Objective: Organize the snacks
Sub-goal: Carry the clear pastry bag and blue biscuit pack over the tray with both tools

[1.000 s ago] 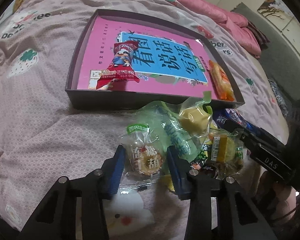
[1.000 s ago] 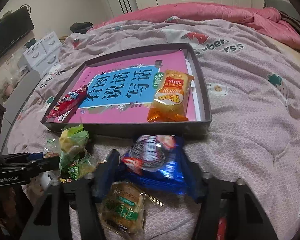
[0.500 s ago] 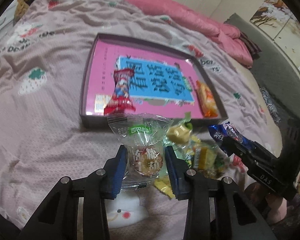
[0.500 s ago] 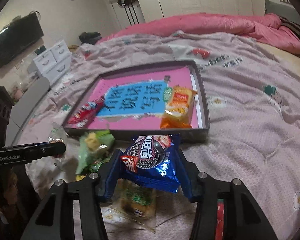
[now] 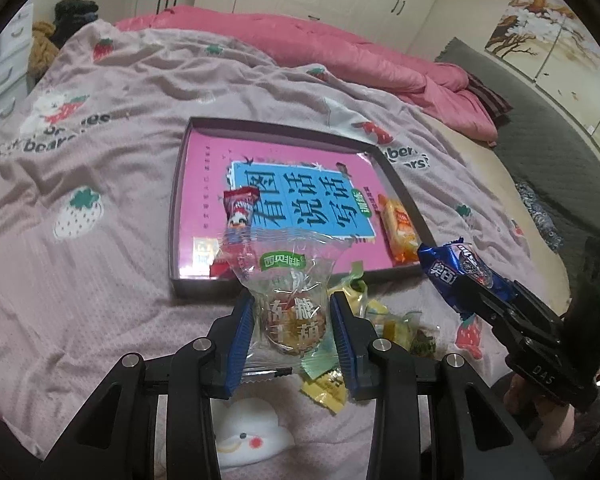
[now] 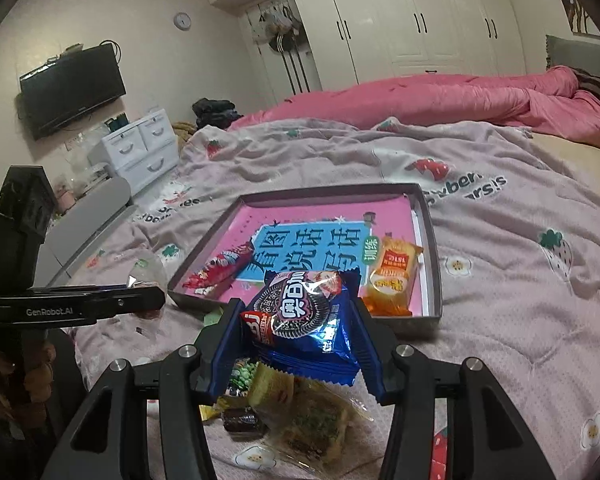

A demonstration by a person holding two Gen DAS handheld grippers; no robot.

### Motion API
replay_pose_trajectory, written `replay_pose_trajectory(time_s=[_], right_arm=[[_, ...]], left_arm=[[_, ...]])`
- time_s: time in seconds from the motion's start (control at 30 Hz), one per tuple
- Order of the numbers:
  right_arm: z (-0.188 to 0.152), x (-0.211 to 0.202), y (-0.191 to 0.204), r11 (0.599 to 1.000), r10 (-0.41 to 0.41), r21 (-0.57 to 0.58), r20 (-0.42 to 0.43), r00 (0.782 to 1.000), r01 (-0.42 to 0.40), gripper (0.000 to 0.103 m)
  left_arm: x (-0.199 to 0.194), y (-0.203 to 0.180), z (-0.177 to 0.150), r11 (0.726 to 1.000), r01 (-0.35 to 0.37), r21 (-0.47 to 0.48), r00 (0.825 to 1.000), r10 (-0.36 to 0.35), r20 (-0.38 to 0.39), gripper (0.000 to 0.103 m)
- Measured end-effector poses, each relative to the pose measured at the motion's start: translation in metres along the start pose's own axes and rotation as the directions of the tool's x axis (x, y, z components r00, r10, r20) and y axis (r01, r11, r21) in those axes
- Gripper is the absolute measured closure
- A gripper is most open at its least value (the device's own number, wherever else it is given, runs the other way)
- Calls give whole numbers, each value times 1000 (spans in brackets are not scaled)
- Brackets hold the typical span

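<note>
My left gripper (image 5: 292, 312) is shut on a clear-wrapped round pastry with a green label (image 5: 290, 300), held above the bed, just short of the tray's near wall. My right gripper (image 6: 296, 328) is shut on a blue Oreo packet (image 6: 304, 320), also lifted; it shows at the right of the left wrist view (image 5: 456, 272). The shallow dark tray (image 5: 176, 216) with a pink and blue book cover inside holds a red snack packet (image 5: 240, 208) and an orange packet (image 5: 400, 232). A pile of loose snacks (image 6: 300, 412) lies on the bed below the grippers.
The bed has a pale pink strawberry-print cover (image 5: 80, 240). A rolled pink quilt (image 6: 460, 100) lies at the far side. White drawers (image 6: 140, 152) and a wall TV (image 6: 72, 88) stand beyond the bed's left side.
Both grippers have closed on their snacks and risen from the pile: the left with the clear pastry, the right with the Oreo packet. The tray looks farther away.
</note>
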State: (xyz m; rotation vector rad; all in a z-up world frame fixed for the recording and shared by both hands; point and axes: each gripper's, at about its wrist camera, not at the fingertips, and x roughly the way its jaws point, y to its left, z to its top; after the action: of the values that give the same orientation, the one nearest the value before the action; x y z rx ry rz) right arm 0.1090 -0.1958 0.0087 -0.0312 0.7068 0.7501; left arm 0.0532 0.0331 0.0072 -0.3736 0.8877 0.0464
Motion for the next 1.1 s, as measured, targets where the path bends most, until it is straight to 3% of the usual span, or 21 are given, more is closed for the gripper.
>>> replay_pose_trajectory(time_s=[0.67, 1.1], right_arm=[[23, 5, -8, 1000, -4, -19, 86, 996, 6, 51], [35, 10, -33, 997, -66, 40, 110, 992, 62, 51]], left_arm=[[12, -3, 33, 999, -36, -5, 998, 36, 55, 64], [40, -11, 53, 998, -67, 16, 996, 66, 57, 64]])
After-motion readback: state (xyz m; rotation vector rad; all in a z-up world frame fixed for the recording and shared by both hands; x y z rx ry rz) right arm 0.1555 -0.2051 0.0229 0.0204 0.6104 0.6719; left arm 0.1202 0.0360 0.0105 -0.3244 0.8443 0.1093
